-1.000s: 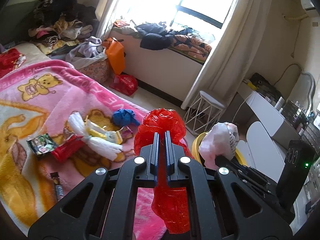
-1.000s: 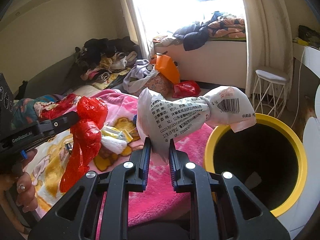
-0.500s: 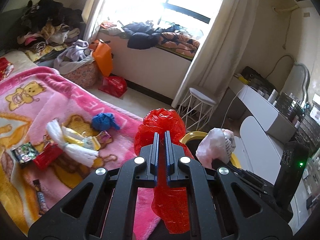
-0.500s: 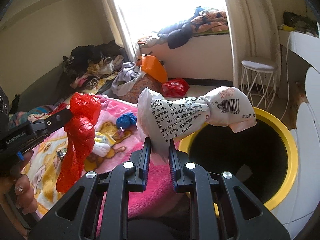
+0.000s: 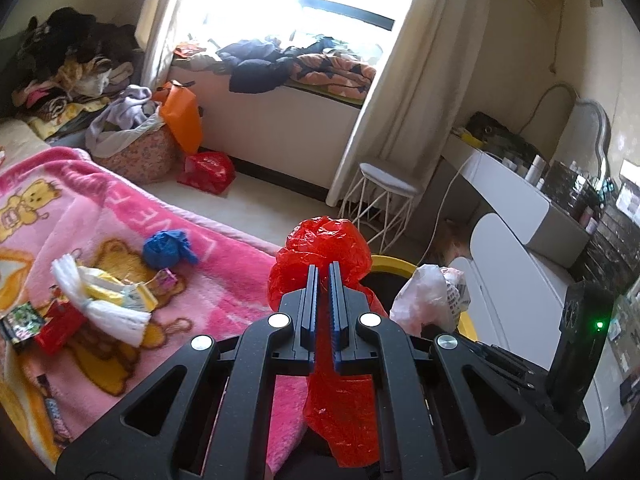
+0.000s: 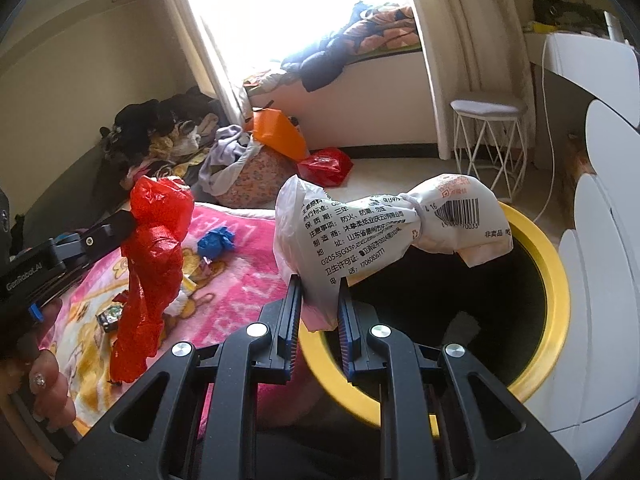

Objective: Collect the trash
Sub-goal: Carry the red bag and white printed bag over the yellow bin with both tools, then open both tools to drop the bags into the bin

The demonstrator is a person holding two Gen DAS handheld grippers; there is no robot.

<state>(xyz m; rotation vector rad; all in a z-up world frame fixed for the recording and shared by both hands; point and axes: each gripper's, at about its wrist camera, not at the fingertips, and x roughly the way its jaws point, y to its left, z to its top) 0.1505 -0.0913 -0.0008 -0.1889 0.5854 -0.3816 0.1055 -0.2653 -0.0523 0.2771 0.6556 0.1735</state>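
red bag (image 5: 325,245), white wrapper (image 6: 384,228) nearer bin (image 6: 556,292)

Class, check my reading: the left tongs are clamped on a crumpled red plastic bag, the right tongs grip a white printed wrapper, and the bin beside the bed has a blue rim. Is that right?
Not quite. The bin has a yellow rim, not blue, as the right wrist view shows. The rest holds: the left tongs are clamped on the crumpled red plastic bag, and the right tongs grip the white printed wrapper.
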